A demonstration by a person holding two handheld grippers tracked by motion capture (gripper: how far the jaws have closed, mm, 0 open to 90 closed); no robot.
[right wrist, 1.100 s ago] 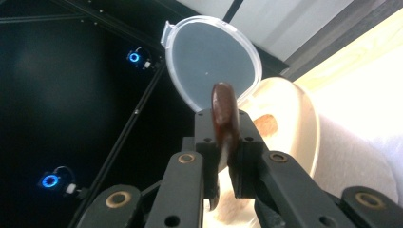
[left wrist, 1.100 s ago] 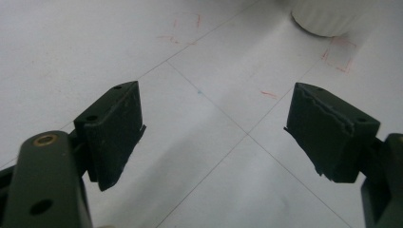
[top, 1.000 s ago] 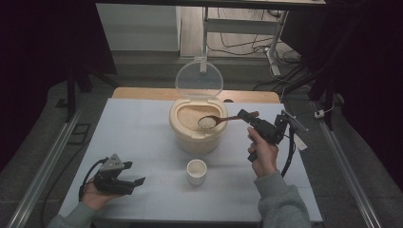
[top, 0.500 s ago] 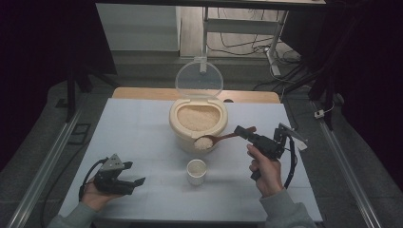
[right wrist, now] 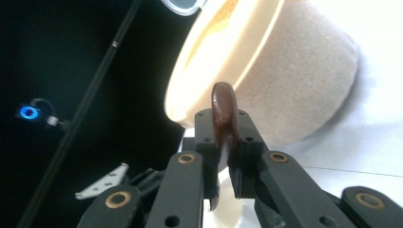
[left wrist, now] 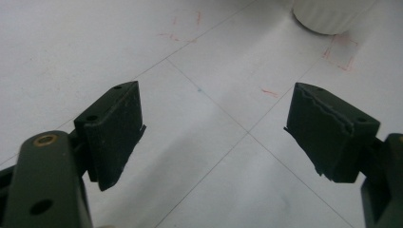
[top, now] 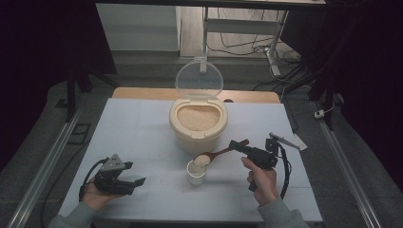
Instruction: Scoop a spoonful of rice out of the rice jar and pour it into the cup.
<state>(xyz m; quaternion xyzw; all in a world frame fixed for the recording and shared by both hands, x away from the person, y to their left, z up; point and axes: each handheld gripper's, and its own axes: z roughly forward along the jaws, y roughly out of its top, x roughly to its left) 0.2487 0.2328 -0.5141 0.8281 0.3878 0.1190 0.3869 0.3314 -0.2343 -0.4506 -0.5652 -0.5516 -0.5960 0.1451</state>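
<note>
High view: half a second ago my wooden spoon sat at the near rim of the rice container; its bowl, loaded with rice, has now come down over the small white cup, which stands on the white surface just in front of the container. One second ago the spoon bowl was inside the container. My right gripper is clamped on the spoon handle, with my right hand below it. The container's clear lid stands open and upright at the back. My left gripper rests low at the near left of the surface, unchanged in position, well apart from the cup.

Left gripper view: my left gripper has its jaws spread wide with nothing between them. They hang over the bare surface, whose thin grid lines and faint red marks are visible. The base of the cup shows at the top right.

Right gripper view: my right gripper has its jaws closed tight on the brown spoon handle, which runs edge-on away from the camera. The cream container stands behind it, tilted in this view.
</note>
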